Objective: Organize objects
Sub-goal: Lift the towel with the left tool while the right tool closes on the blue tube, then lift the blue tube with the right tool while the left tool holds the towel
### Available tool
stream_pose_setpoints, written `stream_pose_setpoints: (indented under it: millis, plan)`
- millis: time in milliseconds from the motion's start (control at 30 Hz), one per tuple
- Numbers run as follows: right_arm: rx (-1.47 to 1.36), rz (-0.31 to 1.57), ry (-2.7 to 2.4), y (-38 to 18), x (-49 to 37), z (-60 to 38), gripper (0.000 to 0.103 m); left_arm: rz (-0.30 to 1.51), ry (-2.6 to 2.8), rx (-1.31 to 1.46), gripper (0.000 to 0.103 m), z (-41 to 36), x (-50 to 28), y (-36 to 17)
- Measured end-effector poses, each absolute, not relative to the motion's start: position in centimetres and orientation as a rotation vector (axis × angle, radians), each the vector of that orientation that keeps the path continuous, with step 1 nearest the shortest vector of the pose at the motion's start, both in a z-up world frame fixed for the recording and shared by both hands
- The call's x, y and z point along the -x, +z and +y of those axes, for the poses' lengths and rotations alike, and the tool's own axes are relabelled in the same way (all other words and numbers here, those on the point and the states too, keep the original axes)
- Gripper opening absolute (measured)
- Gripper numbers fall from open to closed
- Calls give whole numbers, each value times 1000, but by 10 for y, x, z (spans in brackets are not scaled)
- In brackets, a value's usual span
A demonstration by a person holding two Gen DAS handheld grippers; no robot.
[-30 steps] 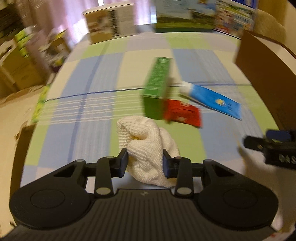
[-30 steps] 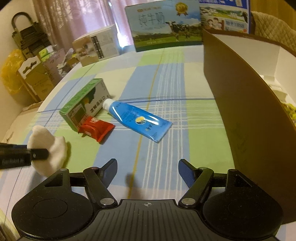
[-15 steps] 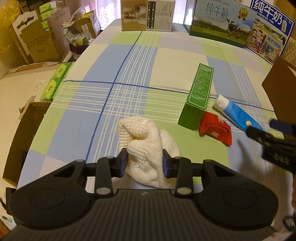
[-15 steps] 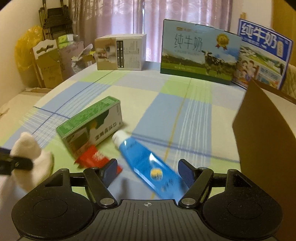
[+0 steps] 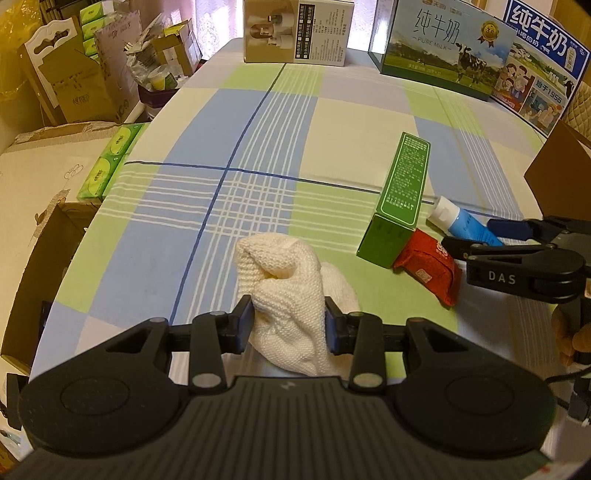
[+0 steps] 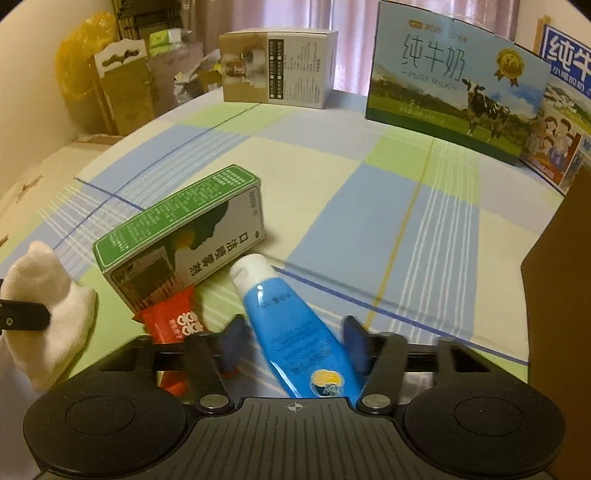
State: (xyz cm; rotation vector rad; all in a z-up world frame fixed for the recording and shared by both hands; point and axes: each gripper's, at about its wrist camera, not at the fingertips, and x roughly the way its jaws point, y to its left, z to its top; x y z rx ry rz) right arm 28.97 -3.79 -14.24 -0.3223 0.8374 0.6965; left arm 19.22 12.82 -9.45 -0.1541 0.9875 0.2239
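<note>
My left gripper (image 5: 290, 317) is shut on a white knitted cloth (image 5: 280, 273), bunched up just above the checked tablecloth (image 5: 258, 155). To its right lie a green box (image 5: 402, 192), a red snack packet (image 5: 428, 269) and a blue tube (image 5: 461, 221) with a white cap. In the right wrist view my right gripper (image 6: 291, 339) straddles the blue tube (image 6: 291, 321). Its jaws are closing, with a gap still showing at the left pad. The green box (image 6: 177, 229) and the red packet (image 6: 173, 317) lie just left of the tube. The cloth (image 6: 44, 273) is at the far left.
A brown cardboard box (image 6: 557, 295) rises at the right edge. Milk cartons (image 5: 439, 48) and a beige box (image 5: 295, 29) stand along the far side. Green tissue packs (image 5: 110, 162) and stacked cardboard sit off the table's left edge.
My right gripper has come forward and down over the blue tube, and its jaws have narrowed around it. The left gripper keeps its grip on the cloth and has shifted slightly.
</note>
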Motion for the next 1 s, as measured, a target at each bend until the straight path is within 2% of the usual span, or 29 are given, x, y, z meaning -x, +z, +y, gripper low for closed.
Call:
stream_pose_setpoints:
  millis: [167, 500, 733, 1000]
  plan:
    - [328, 842, 685, -140, -269, -52, 44, 986, 227, 142, 34, 127, -195, -94]
    - [269, 919, 531, -129, -197, -97, 44, 995, 186, 132, 34, 115, -184, -95]
    - [217, 1023, 401, -121, -164, -118, 44, 1004, 49, 70, 33, 76, -169, -95]
    - [239, 973, 449, -121, -142, -123, 44, 1003, -106, -9, 35, 34, -152, -97]
